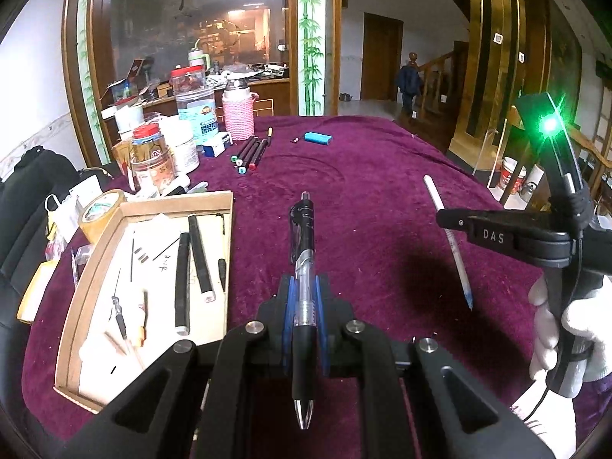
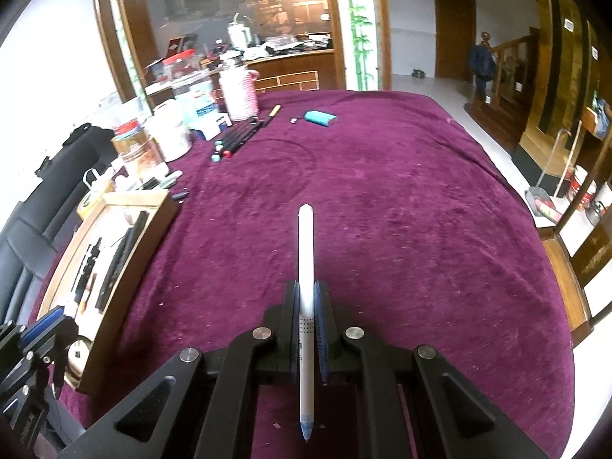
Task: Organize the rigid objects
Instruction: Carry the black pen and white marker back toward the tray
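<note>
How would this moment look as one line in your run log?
left gripper: shut on black pen | right gripper: shut on white pen | cardboard tray: holds pens | both pens above purple cloth

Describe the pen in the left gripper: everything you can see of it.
The pen is a retractable ballpoint with a clear barrel, a black rubber grip, a black upper section with clip and a clear push button. Its silver metal tip points back toward the camera. It lies along the axis of the left gripper, clamped at the clear barrel between the blue pads, button end pointing forward over the purple cloth. Nothing else visibly touches it.
</note>
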Tool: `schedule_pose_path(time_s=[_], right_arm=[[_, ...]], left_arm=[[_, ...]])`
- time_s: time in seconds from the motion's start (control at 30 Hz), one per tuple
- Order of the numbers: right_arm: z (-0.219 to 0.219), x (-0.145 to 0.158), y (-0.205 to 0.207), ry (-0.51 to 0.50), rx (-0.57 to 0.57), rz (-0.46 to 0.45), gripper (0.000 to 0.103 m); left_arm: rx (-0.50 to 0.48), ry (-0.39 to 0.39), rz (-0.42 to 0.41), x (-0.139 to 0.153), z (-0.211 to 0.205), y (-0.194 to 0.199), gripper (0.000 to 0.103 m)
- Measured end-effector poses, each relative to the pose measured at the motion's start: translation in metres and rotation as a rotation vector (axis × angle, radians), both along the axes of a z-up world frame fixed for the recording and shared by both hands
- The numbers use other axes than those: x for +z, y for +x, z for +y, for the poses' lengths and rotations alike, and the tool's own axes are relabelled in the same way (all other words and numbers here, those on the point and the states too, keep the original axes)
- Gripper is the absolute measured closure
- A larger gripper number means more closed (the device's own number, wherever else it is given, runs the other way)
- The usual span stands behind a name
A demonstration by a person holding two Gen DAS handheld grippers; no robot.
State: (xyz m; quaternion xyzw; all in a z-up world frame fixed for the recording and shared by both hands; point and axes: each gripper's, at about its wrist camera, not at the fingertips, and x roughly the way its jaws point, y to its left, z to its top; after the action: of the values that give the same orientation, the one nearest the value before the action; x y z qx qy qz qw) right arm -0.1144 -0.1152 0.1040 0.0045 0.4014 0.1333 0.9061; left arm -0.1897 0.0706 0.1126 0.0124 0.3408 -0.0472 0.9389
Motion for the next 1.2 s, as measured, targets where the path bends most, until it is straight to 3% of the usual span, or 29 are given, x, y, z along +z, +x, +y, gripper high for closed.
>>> schedule_pose_path(time_s=[0.37,0.67,0.97,1.2], right_arm=[[0.041,0.014,-0.019,0.001,0.104,-0.023,0.094],[0.081,0.022,-0.022,0.046,0.206,-0.007,0.094],[0.131,0.023,-0.02,0.093,0.318,0.041,0.094],[0.174,0.008,-0.011,0.142,0.391,0.135,0.094]], left_arm=[[0.047,-0.041,-0.017,0.006,0.035,-0.016,0.092],[0.169,-0.076,-0.017,0.005,0.093,-0.029,0.092],[0.28,-0.117,0.033,-0.015,0.145,-0.022,0.092],[0.3,-0.128,0.077,-0.035,0.16,-0.013,0.092]])
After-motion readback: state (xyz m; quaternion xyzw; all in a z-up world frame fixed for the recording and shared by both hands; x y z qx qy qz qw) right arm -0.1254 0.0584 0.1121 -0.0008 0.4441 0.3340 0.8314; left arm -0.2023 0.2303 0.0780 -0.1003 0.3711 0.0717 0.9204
